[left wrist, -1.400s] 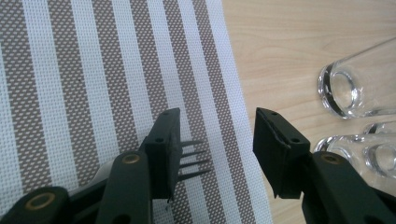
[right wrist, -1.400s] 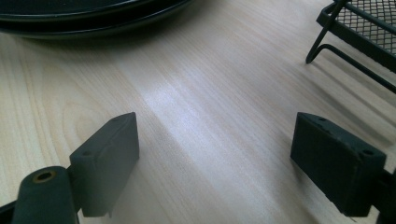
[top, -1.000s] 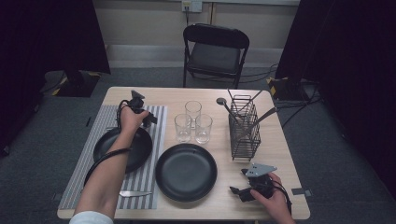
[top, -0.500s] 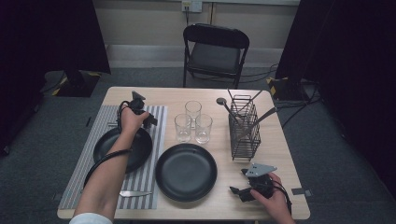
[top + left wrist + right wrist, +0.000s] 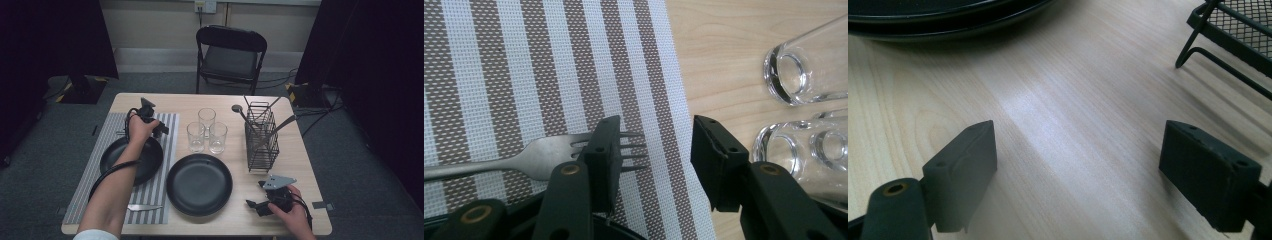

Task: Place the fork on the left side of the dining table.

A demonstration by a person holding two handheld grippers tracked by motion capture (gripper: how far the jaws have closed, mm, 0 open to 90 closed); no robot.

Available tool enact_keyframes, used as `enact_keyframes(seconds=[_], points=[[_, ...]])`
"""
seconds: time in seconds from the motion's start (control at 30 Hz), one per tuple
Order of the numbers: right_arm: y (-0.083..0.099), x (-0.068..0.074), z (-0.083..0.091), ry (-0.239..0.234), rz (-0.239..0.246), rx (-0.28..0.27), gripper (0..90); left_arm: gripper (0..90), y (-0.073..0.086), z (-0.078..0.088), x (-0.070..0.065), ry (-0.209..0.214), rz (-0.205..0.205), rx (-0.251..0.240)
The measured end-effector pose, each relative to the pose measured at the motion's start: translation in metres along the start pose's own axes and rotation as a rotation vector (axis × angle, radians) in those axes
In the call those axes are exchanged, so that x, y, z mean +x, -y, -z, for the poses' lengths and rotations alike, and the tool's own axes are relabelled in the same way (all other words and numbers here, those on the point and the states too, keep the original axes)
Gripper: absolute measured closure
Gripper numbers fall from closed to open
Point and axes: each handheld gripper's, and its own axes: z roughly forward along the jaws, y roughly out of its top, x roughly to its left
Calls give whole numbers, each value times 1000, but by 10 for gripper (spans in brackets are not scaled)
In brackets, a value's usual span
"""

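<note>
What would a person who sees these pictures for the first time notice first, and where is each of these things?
The left gripper hangs over the striped placemat with its jaws apart; they have just been opening, and a fork lies flat under one jaw, its tines in the gap. Three empty glasses stand at the table's middle, beside a wire cutlery rack. The right gripper rests open on the bare wood near the front right corner.

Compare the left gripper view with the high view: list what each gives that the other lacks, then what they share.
Left gripper view: the fork tines poking into the gap of the left claw, whose jaws have just been opening, nothing pinched. High view: the centre black plate, wire caddy, knife, chair, and right claw. Both: striped placemat, glasses, wooden table.
</note>
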Motion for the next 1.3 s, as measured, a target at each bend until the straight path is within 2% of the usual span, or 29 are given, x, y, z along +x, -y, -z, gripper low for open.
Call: enact_keyframes(seconds=[0.03,0.13,0.27,0.37,0.4,0.43,0.57,0.77,0.8,0.93,1.03,1.2,1.3], points=[[0,0,0,0,-1,0,145,553,0,1,0,5,-9,1],[0,0,0,1,-1,1,145,544,1,7,0,-2,6,10],[0,0,0,0,-1,0,145,538,2,16,0,8,-8,10],[0,0,0,0,0,0,145,527,2,23,-3,17,-4,-2],[0,0,0,0,0,0,145,527,2,25,-3,14,-21,0],[0,0,0,2,-1,1,145,525,2,25,-5,24,-9,1],[0,0,0,2,-1,1,145,507,4,28,-9,22,-36,11],[0,0,0,0,-1,1,146,477,8,30,-13,31,-42,14],[0,0,0,0,-1,1,146,477,9,30,-14,29,-33,16],[0,0,0,1,-4,3,145,460,13,34,-12,35,-37,22],[0,0,0,1,-3,3,145,409,16,38,-10,26,-41,24],[0,0,0,1,-3,3,145,378,20,45,-8,31,-22,17],[0,0,0,0,-2,4,145,351,20,48,-8,33,-39,15]])
